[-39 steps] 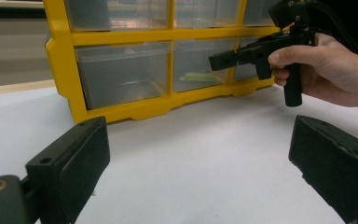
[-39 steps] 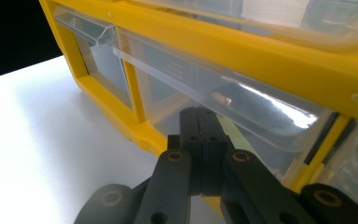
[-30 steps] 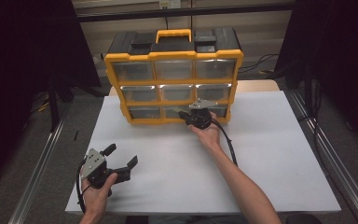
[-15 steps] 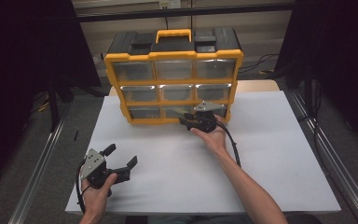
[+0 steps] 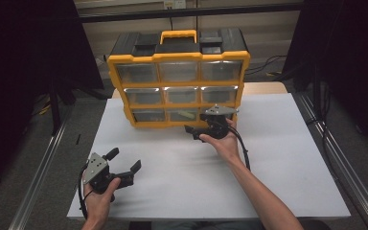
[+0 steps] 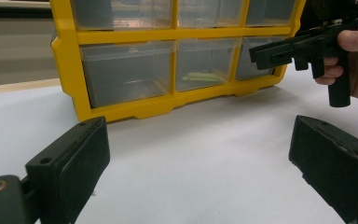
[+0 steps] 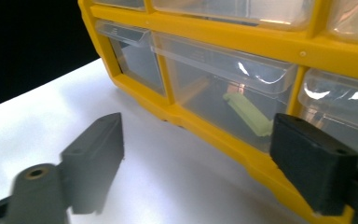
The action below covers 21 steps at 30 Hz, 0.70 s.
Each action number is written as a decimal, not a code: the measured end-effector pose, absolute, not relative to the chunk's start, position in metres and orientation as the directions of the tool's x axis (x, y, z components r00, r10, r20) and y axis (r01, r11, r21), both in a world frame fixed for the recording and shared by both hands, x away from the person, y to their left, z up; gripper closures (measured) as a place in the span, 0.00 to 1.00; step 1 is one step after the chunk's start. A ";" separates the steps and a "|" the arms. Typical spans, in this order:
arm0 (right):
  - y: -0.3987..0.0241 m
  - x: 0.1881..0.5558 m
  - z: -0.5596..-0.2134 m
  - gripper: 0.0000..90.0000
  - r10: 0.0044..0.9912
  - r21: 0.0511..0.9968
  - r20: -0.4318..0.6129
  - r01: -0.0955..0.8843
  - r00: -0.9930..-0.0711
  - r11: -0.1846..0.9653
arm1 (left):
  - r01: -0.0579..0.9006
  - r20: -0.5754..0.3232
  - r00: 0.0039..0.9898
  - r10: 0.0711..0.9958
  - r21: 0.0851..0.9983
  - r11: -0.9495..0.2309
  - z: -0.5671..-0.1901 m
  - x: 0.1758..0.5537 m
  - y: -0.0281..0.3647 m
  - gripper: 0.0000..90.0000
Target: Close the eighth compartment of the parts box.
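Observation:
A yellow organizer (image 5: 178, 57) with clear drawers and a black top stands at the back of the white table. Its bottom middle drawer (image 7: 223, 88) holds a pale green piece (image 7: 248, 115), seen also in the left gripper view (image 6: 202, 76). My right gripper (image 5: 194, 130) hovers just in front of the bottom row, jaws pointing left. Its jaws have just been opening and stand open with nothing between them (image 7: 198, 123). My left gripper (image 5: 124, 159) rests low at the near left, open and empty (image 6: 200, 135), facing the organizer.
The white table top (image 5: 287, 158) spreads wide to the right and in front of the organizer. Metal rails (image 5: 335, 163) run along both sides. Dark curtains flank the scene. The right gripper's cable (image 5: 242, 148) trails along the forearm.
The right gripper has drawn back a little from the organizer's bottom row, and its jaws have spread apart. The left gripper has stayed where it was.

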State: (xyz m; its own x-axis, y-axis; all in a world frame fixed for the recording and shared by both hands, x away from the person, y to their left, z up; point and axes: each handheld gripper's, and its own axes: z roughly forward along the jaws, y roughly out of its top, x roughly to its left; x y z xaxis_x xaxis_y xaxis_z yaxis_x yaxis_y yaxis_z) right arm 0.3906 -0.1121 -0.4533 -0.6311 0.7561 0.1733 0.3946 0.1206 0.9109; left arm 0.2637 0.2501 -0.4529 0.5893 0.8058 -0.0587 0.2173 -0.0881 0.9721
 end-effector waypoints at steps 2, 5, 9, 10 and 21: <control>-0.113 0.389 -0.453 0.10 0.755 0.913 0.178 0.391 -0.631 0.112 | 0.217 -0.061 0.593 0.803 0.972 -0.087 -0.453 0.264 0.250 0.06; -0.115 0.385 -0.453 0.04 0.755 0.919 0.181 0.381 -0.630 0.098 | 0.218 -0.060 0.590 0.805 0.972 -0.088 -0.453 0.264 0.251 0.06; -0.118 0.380 -0.451 0.01 0.762 0.920 0.193 0.384 -0.618 0.079 | 0.221 -0.066 0.587 0.807 0.972 -0.081 -0.453 0.264 0.252 0.06; -0.120 0.379 -0.450 0.02 0.760 0.918 0.207 0.391 -0.616 0.067 | 0.221 -0.067 0.587 0.807 0.972 -0.081 -0.453 0.264 0.252 0.06; -0.136 0.366 -0.444 0.02 0.783 0.934 0.169 0.352 -0.599 0.068 | 0.223 -0.065 0.590 0.805 0.971 -0.086 -0.454 0.265 0.251 0.06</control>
State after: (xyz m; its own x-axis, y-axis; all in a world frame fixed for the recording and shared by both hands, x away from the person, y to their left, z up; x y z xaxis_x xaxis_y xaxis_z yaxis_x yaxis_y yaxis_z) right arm 0.3662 -0.1360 -0.4439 -0.5988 0.7829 0.1689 0.3518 0.0676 0.9336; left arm 0.2650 0.2512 -0.4538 0.5898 0.8050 -0.0647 0.2235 -0.0857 0.9709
